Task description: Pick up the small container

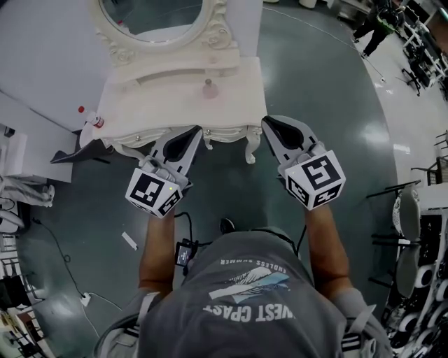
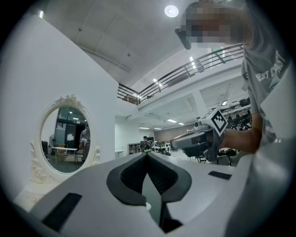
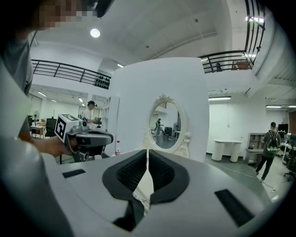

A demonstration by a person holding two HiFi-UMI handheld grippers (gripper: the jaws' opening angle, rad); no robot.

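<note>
A small pinkish container [image 1: 208,89] stands on the white dressing table [image 1: 140,105], near the back middle of its top. Both grippers hover short of the table's front edge, well away from the container. My left gripper [image 1: 195,132] points at the front left part and its jaws are shut with nothing between them. My right gripper [image 1: 269,123] sits off the front right corner, jaws also shut and empty. Both gripper views look over the table at the oval mirror [image 3: 167,126]; the container is hidden behind the jaws there.
A red-capped bottle [image 1: 94,120] stands at the table's left end. The oval mirror [image 1: 155,17] rises at the back against a white partition. Cables [image 1: 63,269] lie on the dark floor at the left, and chairs [image 1: 409,210] stand at the right.
</note>
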